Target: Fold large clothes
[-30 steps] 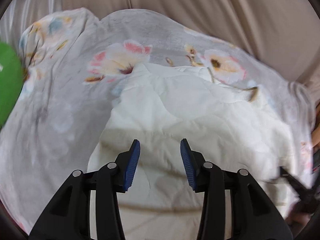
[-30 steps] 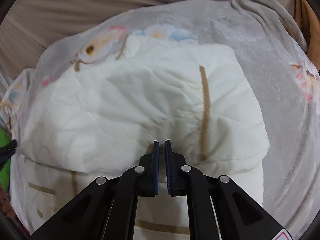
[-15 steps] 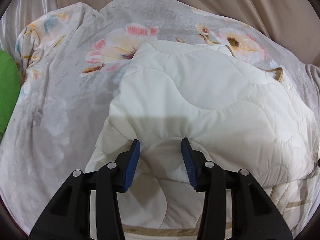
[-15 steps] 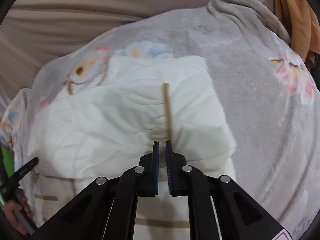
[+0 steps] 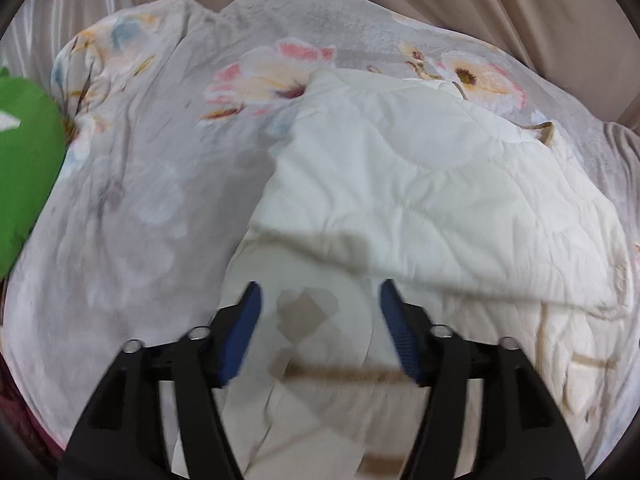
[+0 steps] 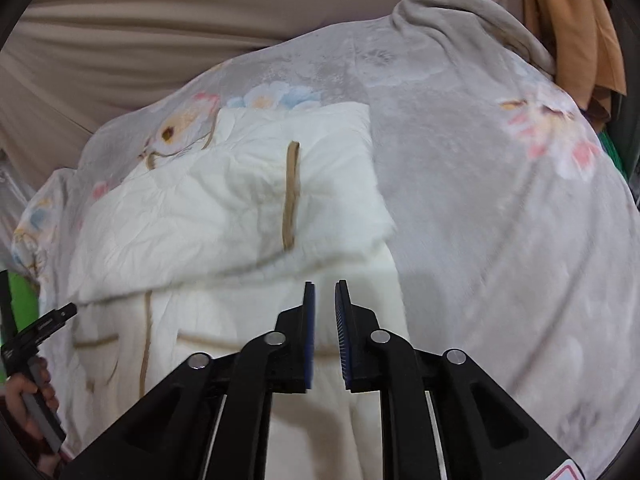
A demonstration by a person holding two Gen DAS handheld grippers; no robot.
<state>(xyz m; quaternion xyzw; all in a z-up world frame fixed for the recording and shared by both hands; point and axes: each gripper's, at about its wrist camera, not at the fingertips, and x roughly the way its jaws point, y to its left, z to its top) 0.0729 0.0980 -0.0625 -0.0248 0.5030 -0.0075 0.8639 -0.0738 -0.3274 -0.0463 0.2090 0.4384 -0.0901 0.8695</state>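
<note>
Cream quilted garment (image 5: 420,184), folded over itself on the floral blanket (image 5: 132,208), lies just ahead of my left gripper (image 5: 318,334), jaws opening wide and empty; my right gripper (image 6: 325,334), jaws narrowly parting, grips nothing.

Both wrist fisheyes looked steeply down from close above, left from the left side, right from the right, sharing the cream quilted garment (image 5: 420,184) (image 6: 240,208) on floral blanket (image 5: 140,200) (image 6: 480,220).
</note>
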